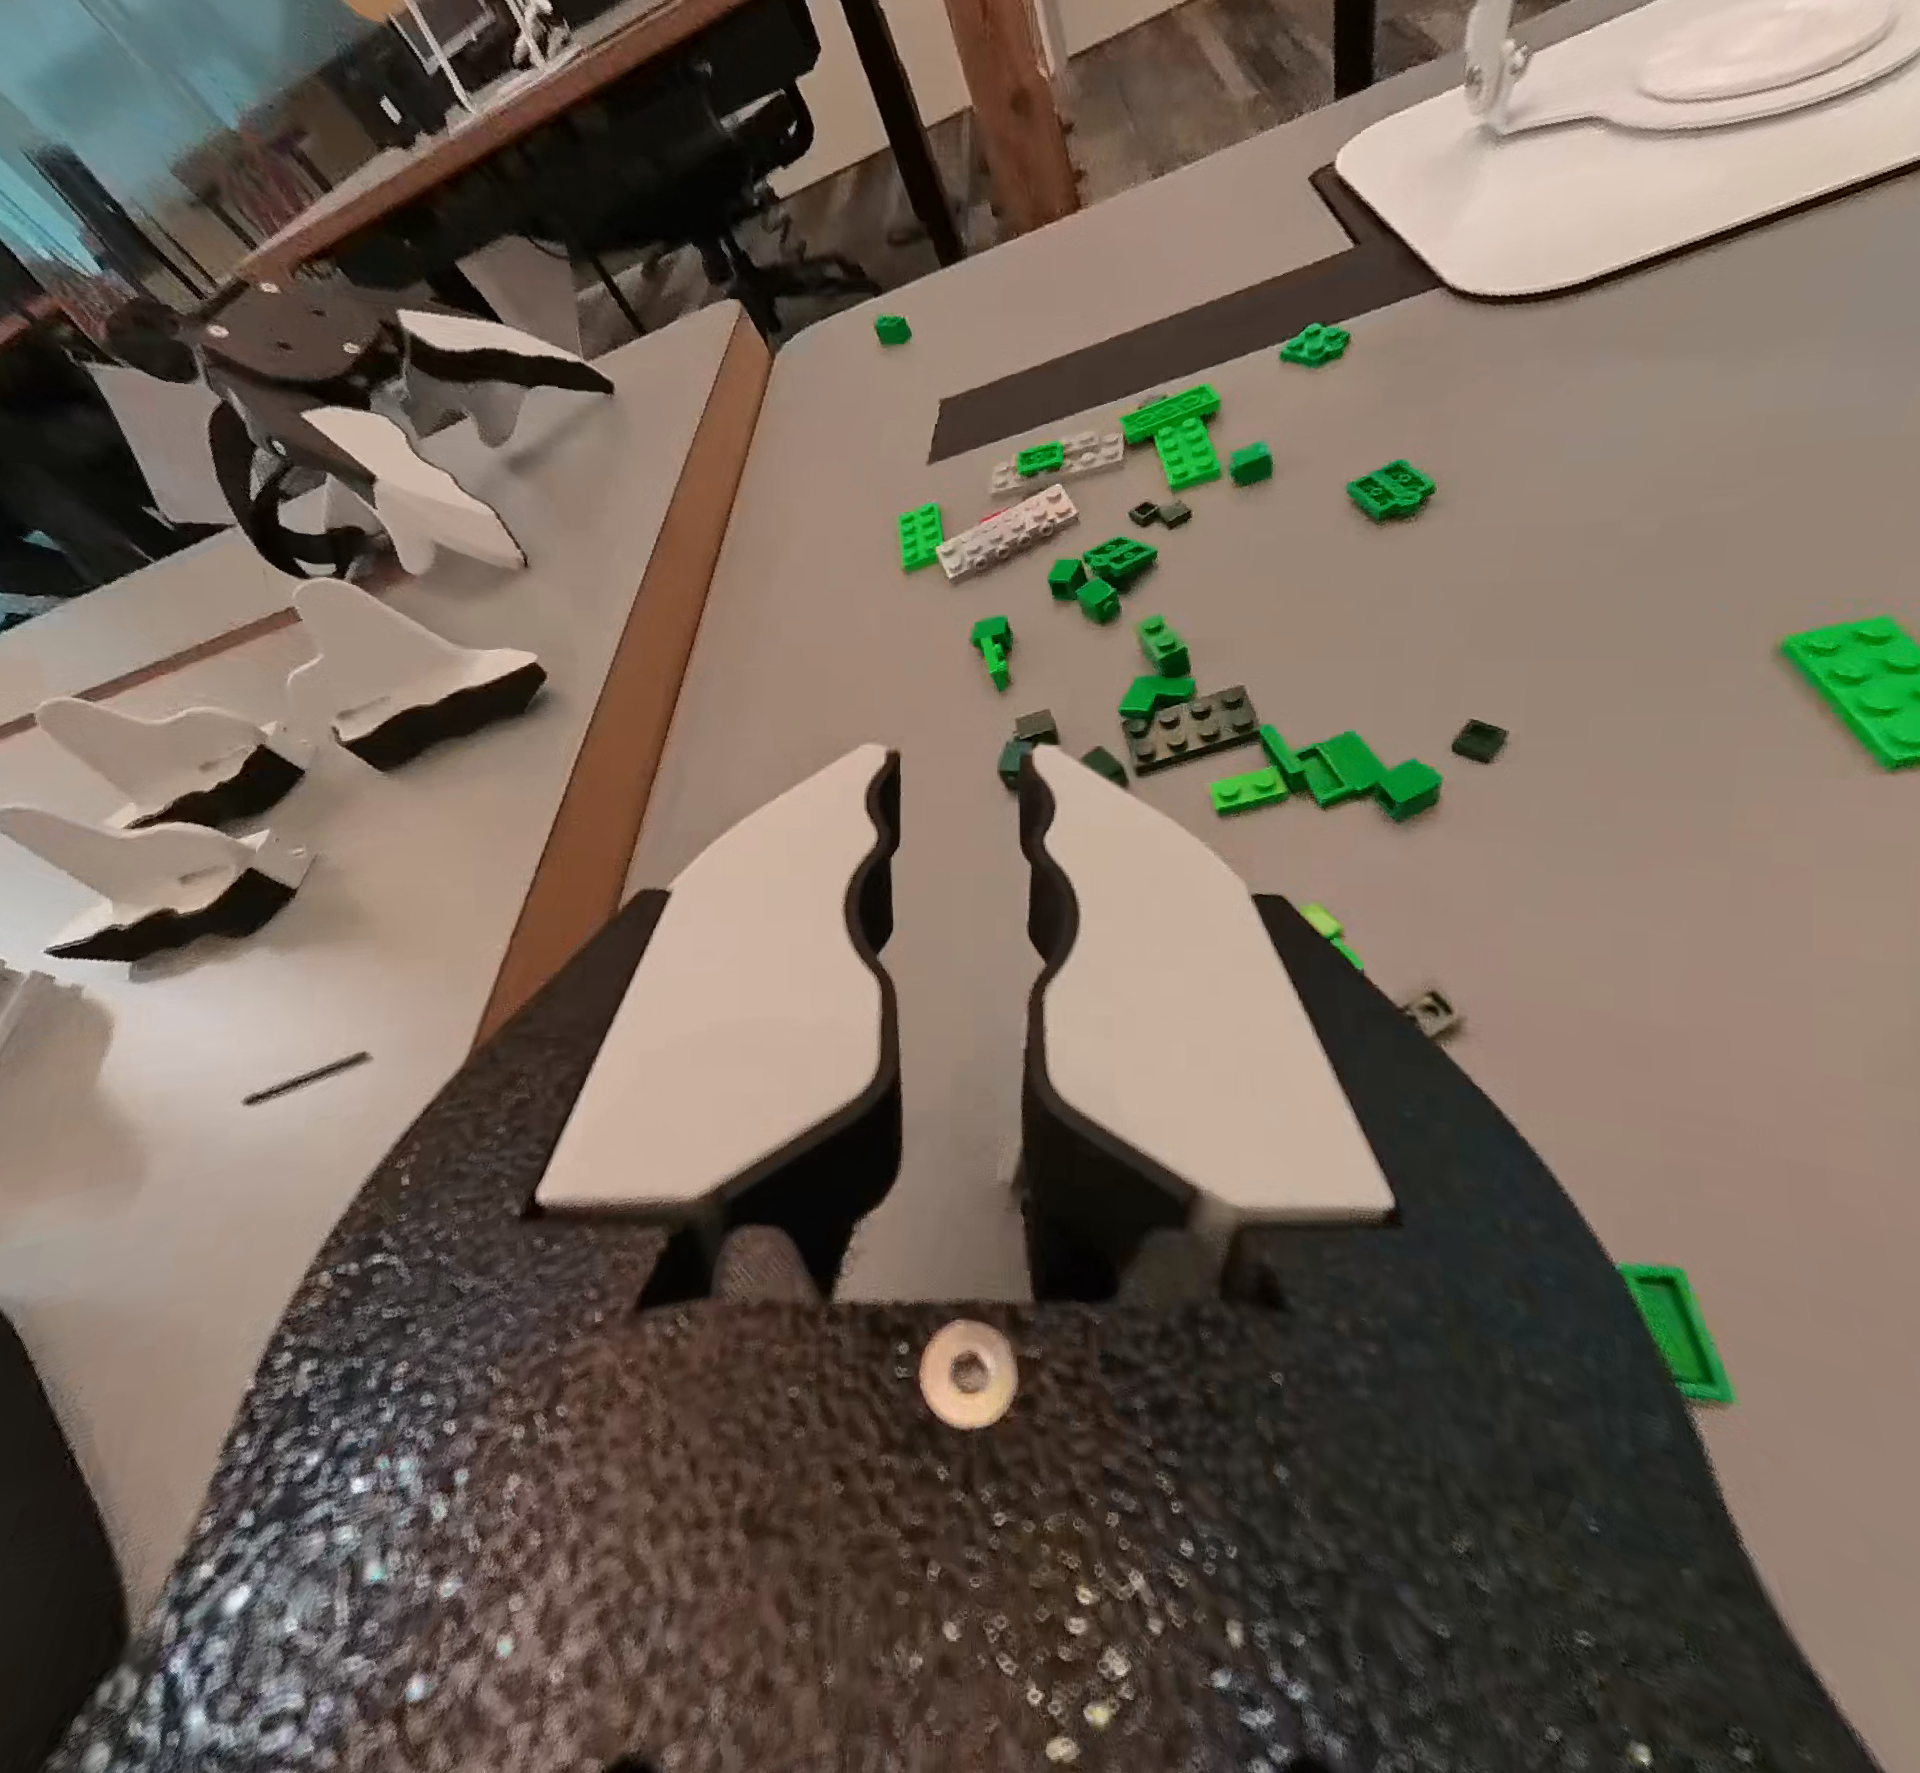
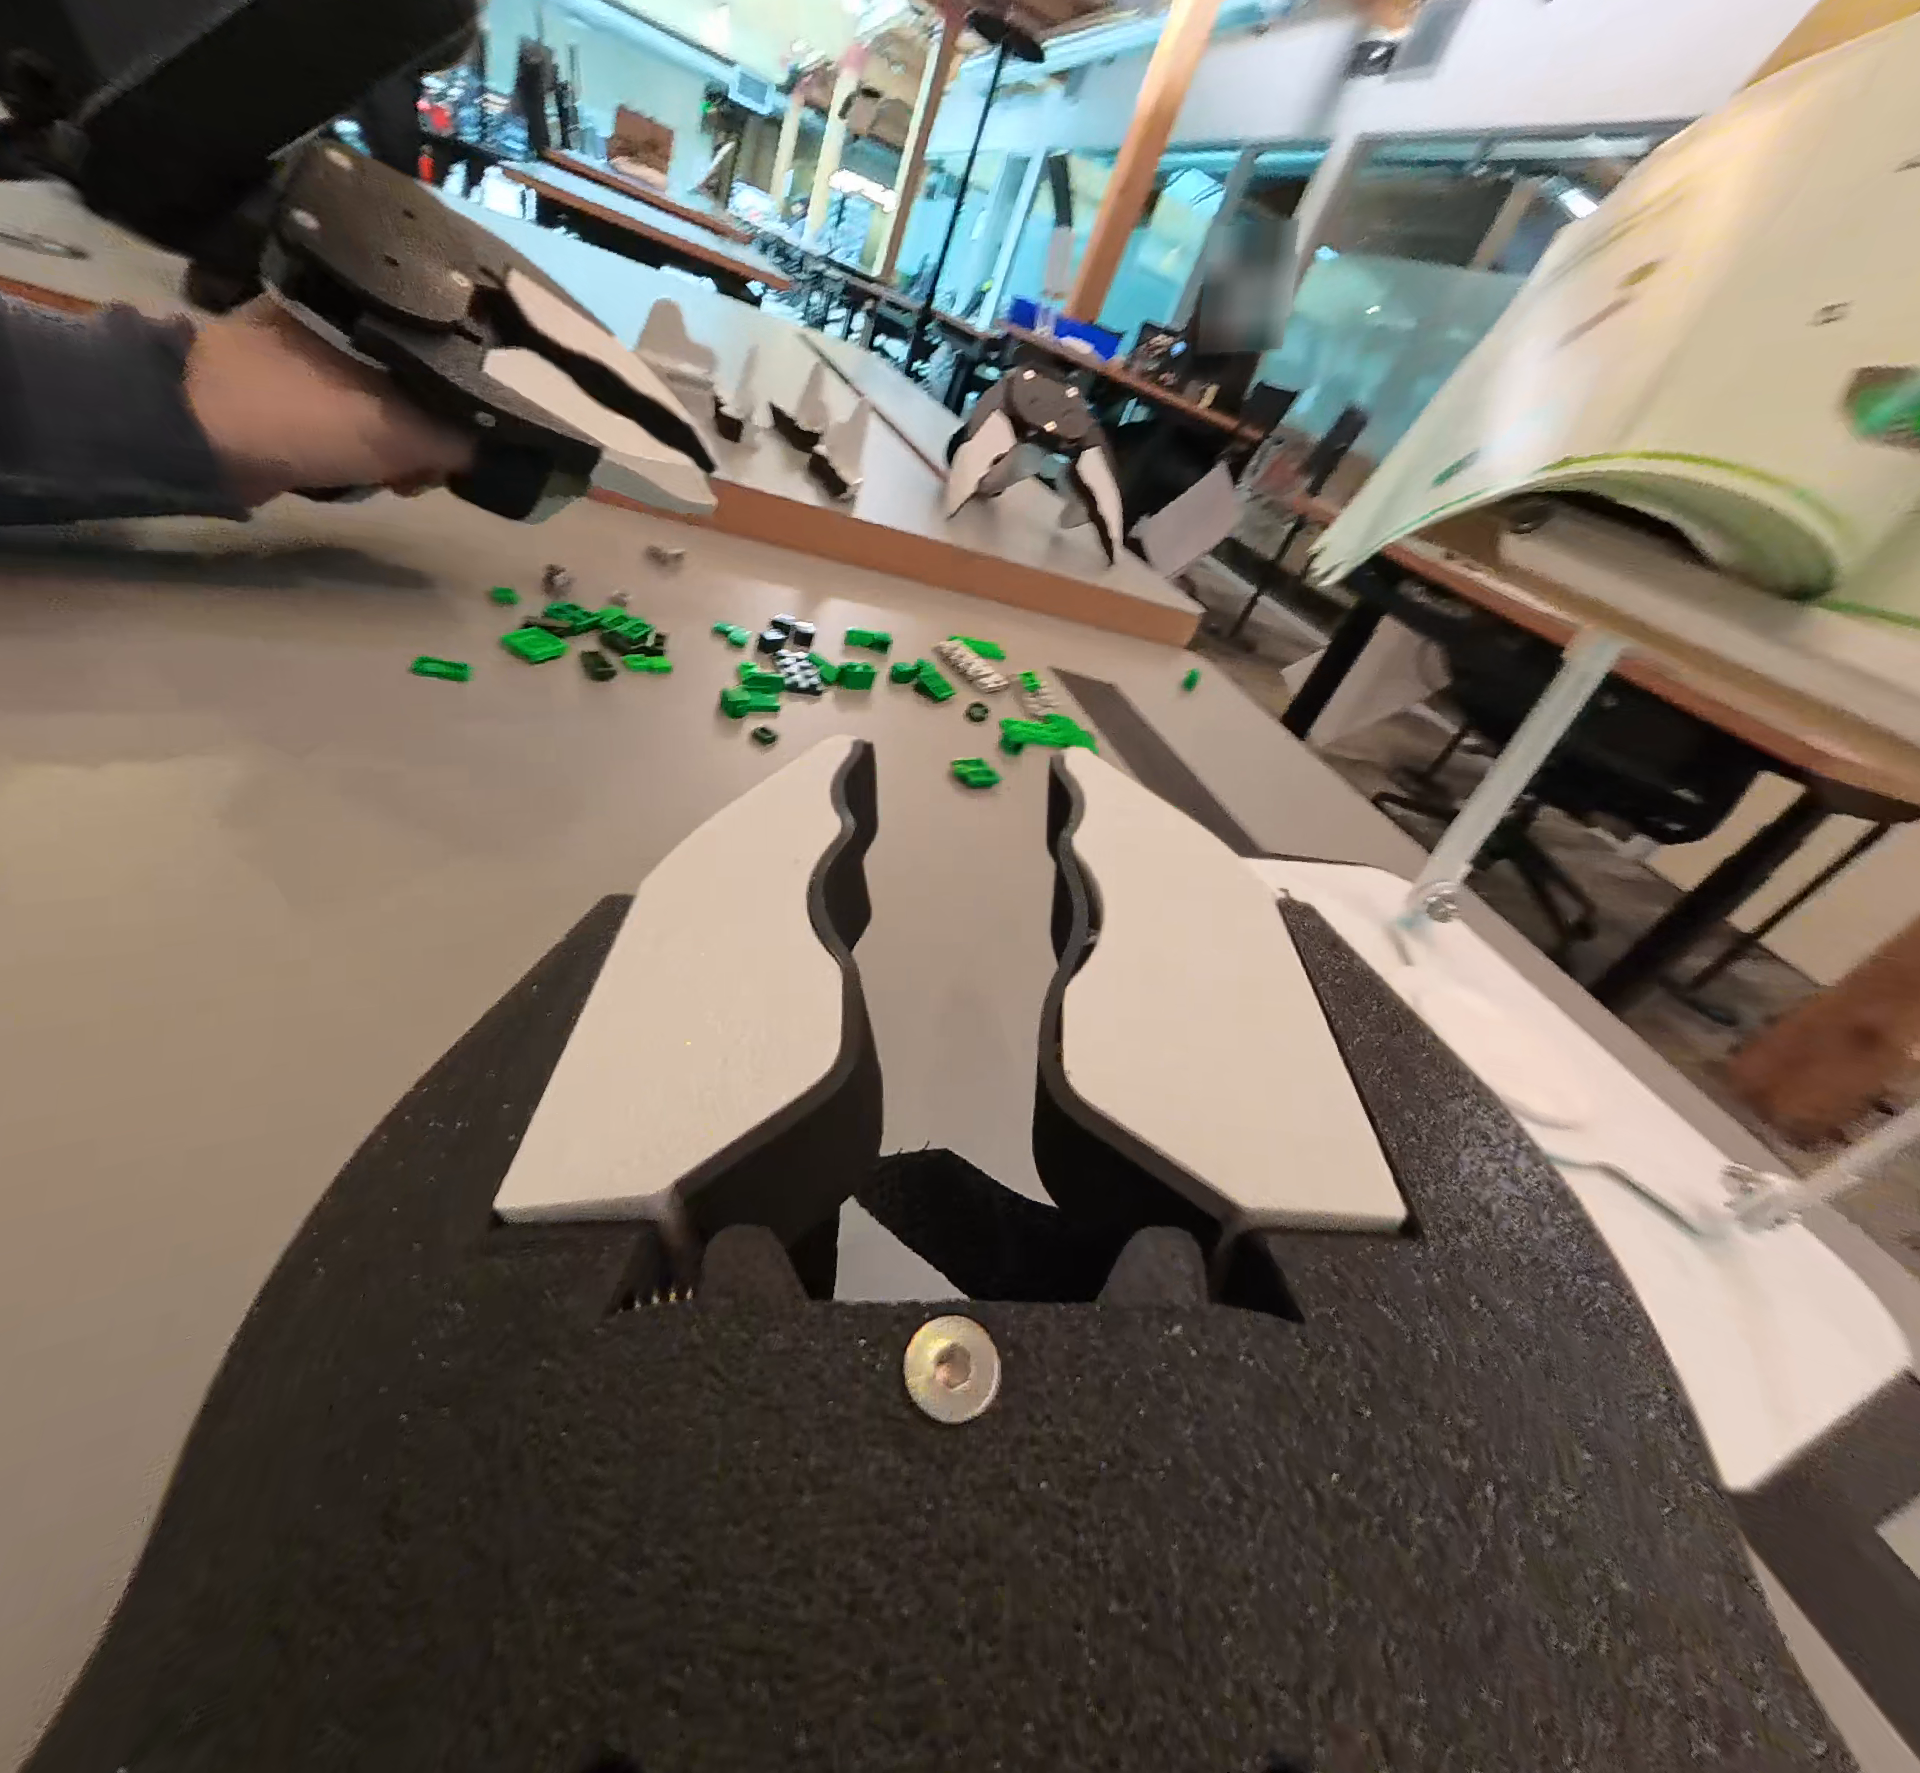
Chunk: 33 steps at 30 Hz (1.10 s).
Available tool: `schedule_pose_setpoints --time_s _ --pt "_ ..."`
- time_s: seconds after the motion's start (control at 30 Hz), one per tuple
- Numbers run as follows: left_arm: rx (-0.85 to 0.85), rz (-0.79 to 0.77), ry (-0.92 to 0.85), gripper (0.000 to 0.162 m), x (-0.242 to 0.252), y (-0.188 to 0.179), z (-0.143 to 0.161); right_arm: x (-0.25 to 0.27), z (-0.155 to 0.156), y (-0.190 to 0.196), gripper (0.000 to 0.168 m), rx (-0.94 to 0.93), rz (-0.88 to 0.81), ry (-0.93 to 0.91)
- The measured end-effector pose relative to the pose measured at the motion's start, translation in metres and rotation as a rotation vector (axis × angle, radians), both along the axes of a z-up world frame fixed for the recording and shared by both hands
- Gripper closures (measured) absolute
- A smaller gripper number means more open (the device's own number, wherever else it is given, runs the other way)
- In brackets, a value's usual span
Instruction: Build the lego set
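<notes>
Loose lego pieces lie scattered on the grey table [image 1: 1558,580]: bright green bricks [image 1: 1184,445], a dark green plate [image 1: 1195,726], light grey plates [image 1: 1008,539] and a large green plate [image 1: 1860,695] at the right edge. My left gripper [image 1: 961,767] is open and empty, above the table just short of the dark green pieces. My right gripper [image 2: 961,757] is open and empty, low over the table, pointing at the scattered pieces [image 2: 790,674]. The left gripper [image 2: 696,476] also shows in the right wrist view, held by a hand at upper left.
A white stand base [image 1: 1558,196] sits at the table's far right; it carries an open instruction booklet [image 2: 1662,373]. A spare gripper [image 1: 312,393] and several loose gripper fingers [image 1: 416,674] lie on the neighbouring table to the left. The table edge [image 1: 644,684] runs alongside. Spacing between my two grippers at the tips: around 25 centimeters. Between my left fingertips and the dark green plate [image 1: 1195,726] there is roughly 7 centimeters. It is also in sight in the right wrist view [image 2: 792,665].
</notes>
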<state>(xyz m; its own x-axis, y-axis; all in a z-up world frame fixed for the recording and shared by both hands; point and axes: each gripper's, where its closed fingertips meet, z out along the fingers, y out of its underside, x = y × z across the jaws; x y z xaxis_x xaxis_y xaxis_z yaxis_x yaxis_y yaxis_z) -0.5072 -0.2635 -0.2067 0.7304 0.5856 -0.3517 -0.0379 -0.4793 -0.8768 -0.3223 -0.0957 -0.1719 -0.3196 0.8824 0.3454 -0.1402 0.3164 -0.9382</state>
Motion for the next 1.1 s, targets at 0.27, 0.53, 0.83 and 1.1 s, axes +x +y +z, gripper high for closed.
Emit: schedule_pose_setpoints --time_s 0.27,0.53,0.83,1.1 --pt "-0.180 -0.063 -0.300 0.141 -0.032 0.029 -0.028 -0.001 0.001 0.002 0.139 0.004 -0.013 0.012" --pt "-0.105 -0.064 -0.610 0.133 -0.052 0.053 -0.044 -0.001 0.001 0.002 0.139 -0.005 -0.009 0.011" --pt "-0.150 -0.065 -0.592 0.158 -0.060 0.056 -0.057 -0.001 0.000 0.002 0.140 -0.002 -0.007 0.007" --pt "0.339 -0.427 -0.741 0.160 0.032 0.090 0.022 0.001 0.004 -0.011 0.139 0.094 -0.029 0.071"
